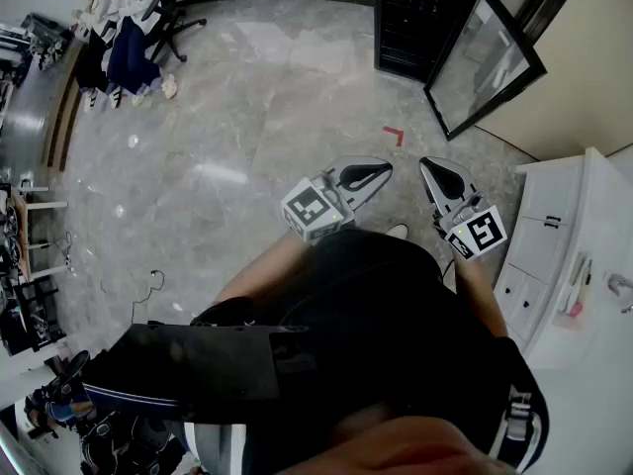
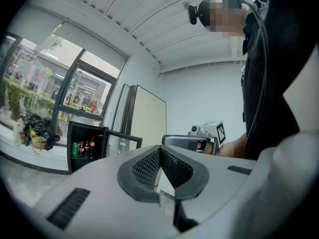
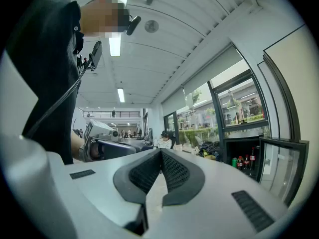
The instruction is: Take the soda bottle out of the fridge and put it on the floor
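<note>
Soda bottle upright inside open fridge

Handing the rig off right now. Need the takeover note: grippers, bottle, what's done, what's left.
Grippers: left gripper shut, empty, held level; right gripper the same, beside it.
Things: fridge stands across the floor, its door open; soda bottles stand inside next to a green can.
Done: door open, nothing taken.
Left: walk up, open one gripper, grip a soda bottle, lift it out, set it on the floor.
</note>
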